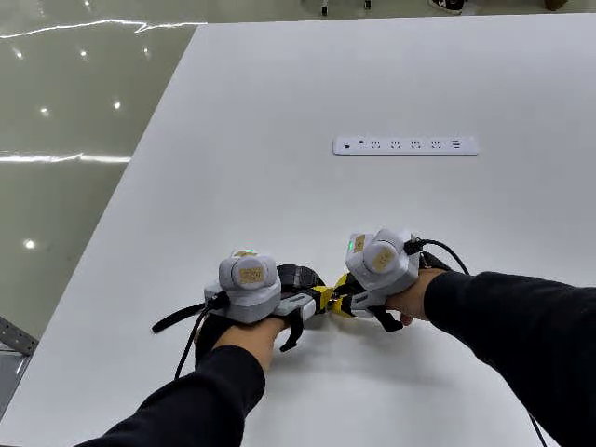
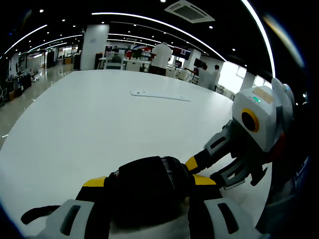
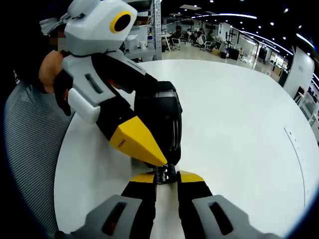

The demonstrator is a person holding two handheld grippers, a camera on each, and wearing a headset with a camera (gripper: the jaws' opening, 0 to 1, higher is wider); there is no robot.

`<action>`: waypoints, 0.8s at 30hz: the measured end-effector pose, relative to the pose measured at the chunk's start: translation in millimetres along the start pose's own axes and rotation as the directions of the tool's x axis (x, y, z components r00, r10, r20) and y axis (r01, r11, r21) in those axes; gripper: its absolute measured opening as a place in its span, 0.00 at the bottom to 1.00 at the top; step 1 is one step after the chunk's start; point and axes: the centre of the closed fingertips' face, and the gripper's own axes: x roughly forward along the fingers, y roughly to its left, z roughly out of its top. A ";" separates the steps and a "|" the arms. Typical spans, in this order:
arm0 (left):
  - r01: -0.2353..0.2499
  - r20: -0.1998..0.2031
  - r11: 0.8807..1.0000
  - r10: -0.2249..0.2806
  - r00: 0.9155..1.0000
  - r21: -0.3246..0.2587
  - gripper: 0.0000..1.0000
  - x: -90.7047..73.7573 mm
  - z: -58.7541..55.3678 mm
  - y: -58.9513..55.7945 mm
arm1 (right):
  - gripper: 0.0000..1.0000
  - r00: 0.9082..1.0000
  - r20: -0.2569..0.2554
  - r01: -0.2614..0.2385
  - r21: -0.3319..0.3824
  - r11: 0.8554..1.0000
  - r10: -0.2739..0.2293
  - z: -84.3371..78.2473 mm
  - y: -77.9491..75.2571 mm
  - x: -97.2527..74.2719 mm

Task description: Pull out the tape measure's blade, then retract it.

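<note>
Tape measure [image 1: 300, 277] lay on the white table [image 1: 279, 112] close to the person's edge, well apart from the power strip [image 1: 405, 145]. Its black case looked rigid, compact and probably weighty for its size, with a rubbery skin that should give good purchase across the flat sides. The blade is likely thin, springy steel under recoil, best taken by the end hook [image 3: 165, 172] and let back slowly so it does not whip. The left gripper [image 2: 149, 181] was clenched around the case, its yellow-tipped jaws spread wide to either flank. The right gripper [image 3: 166, 175] met it nose to nose, its jaws drawn almost together and pinching what appeared to be the small dark hook at the case mouth. No blade looked drawn out yet
</note>
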 end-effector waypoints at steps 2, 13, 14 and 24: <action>0.007 -0.001 1.000 -0.007 1.000 0.008 0.59 -0.7 -0.6 -0.2 | 0.12 1.000 0.000 -0.017 0.038 0.999 0.017 -4.5 0.9 -3.3; 0.013 0.002 1.000 -0.013 1.000 -0.016 0.59 -0.1 0.0 0.4 | 0.10 1.000 0.015 -0.009 0.016 1.000 0.009 0.7 2.4 0.4; 0.014 0.001 1.000 -0.014 1.000 -0.016 0.59 0.0 0.0 0.4 | 0.10 1.000 0.017 -0.010 0.017 1.000 0.010 2.7 2.3 2.6; 0.012 -0.003 1.000 -0.012 1.000 -0.012 0.59 0.3 0.2 0.3 | 0.10 1.000 0.026 -0.014 0.011 1.000 0.014 6.5 1.4 4.3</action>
